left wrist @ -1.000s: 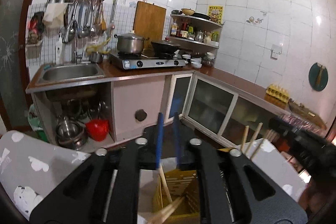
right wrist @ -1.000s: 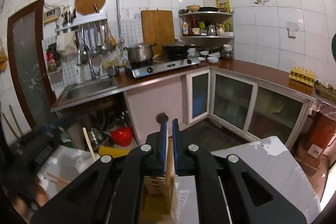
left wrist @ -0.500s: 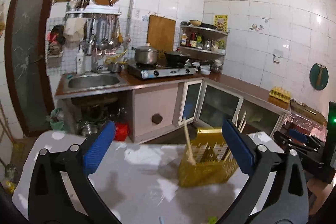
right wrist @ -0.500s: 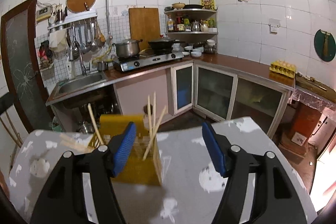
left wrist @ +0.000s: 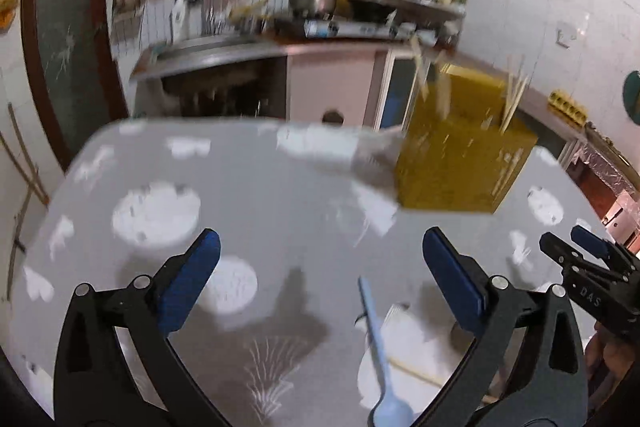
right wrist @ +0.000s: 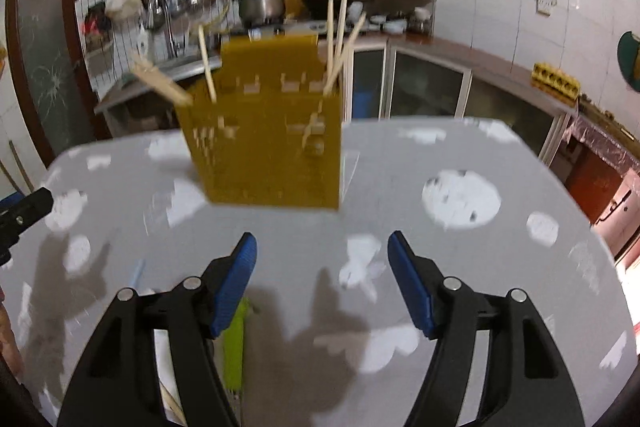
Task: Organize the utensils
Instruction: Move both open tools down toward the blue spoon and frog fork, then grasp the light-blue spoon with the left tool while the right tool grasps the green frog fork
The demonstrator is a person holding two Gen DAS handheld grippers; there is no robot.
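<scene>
We hold the left tool (left wrist: 320,277) spread wide with nothing between its blue pads (left wrist: 188,279), low over the grey surface (left wrist: 248,187) with its white cloud patches. The right tool (right wrist: 322,281) is likewise opened wide and grips nothing; its pads (right wrist: 234,285) hang above the near part of the surface.

The yellow utensil holder (right wrist: 268,131) stands upright toward the far edge of the surface, well ahead of both tools. Wooden chopsticks (right wrist: 340,27) lean out of its top on the right side, one more (right wrist: 206,63) rises on the left, and a blurred bundle (right wrist: 160,83) pokes out at its left corner.

Near our left tool, a light blue spoon (left wrist: 380,355) lies on the surface by the near edge, bowl toward us, handle pointing at the holder. Just beside it a single chopstick (left wrist: 416,373) lies crosswise. In the right wrist view a green utensil (right wrist: 233,347) lies flat at the near edge, partly under the left finger of the right tool; we cannot tell what kind it is
</scene>
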